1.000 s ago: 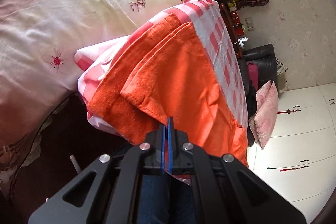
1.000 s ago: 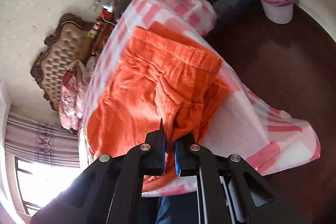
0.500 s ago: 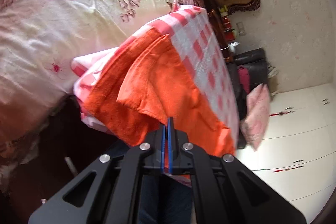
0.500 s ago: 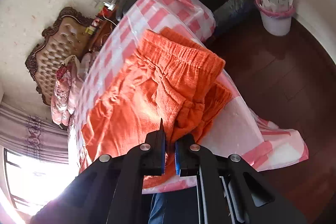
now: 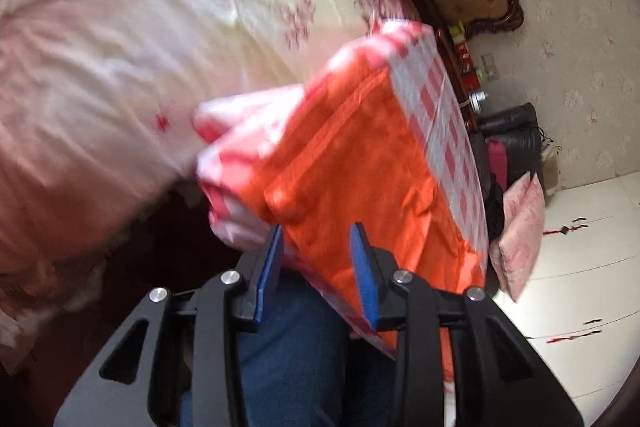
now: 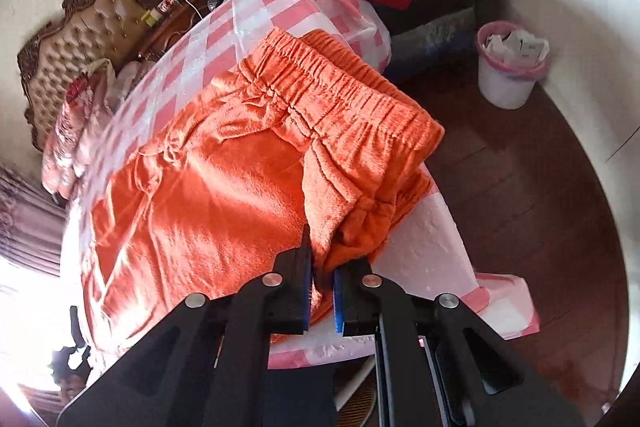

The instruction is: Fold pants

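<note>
- The orange pants [image 6: 224, 187] are laid flat on the checkered cloth [image 6: 256, 23] covering the bench, directly ahead of both grippers.
- The right gripper [image 6: 322, 291] is clenched on a bunched fold of fabric just below the elastic waistband [image 6: 340, 99], seemingly so that this end can be lifted and carried over.
- The left gripper [image 5: 316, 267] is released, its jaws spread wide, with the near edge of the pants [image 5: 360, 167] just ahead of the blue pads; nothing is pinched.
- The fold is judged unfinished: the cloth is doubled lengthwise, yet the waist end is gathered unevenly.
- A floral bed [image 5: 120, 67] is seen beyond the left gripper.
</note>
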